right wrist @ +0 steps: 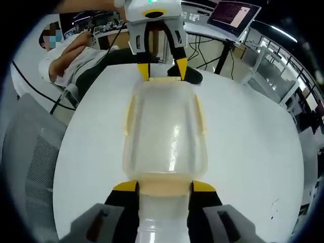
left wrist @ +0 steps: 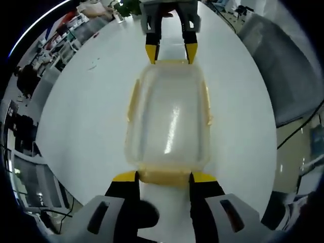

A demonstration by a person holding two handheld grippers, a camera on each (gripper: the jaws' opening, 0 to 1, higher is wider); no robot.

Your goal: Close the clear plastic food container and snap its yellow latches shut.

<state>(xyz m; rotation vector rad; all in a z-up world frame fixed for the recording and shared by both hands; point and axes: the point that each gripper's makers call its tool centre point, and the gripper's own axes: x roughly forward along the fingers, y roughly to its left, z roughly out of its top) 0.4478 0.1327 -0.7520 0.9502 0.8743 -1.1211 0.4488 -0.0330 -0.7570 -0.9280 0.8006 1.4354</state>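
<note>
You are holding the left gripper [left wrist: 163, 176] with its yellow-tipped jaws spread, one on either side of the near yellow end latch [left wrist: 163, 177] of the clear rectangular plastic food container [left wrist: 169, 119]. The container is sitting lid-on at the middle of the round white worktop [left wrist: 86, 126]. The yellow side latches [left wrist: 132, 98] are angling outward. At the far end, you are holding the right gripper [left wrist: 171, 53] likewise, jaws spread about the opposite end latch [right wrist: 164, 186]. Beyond the worktop, a person [right wrist: 76, 53] is sitting.
</note>
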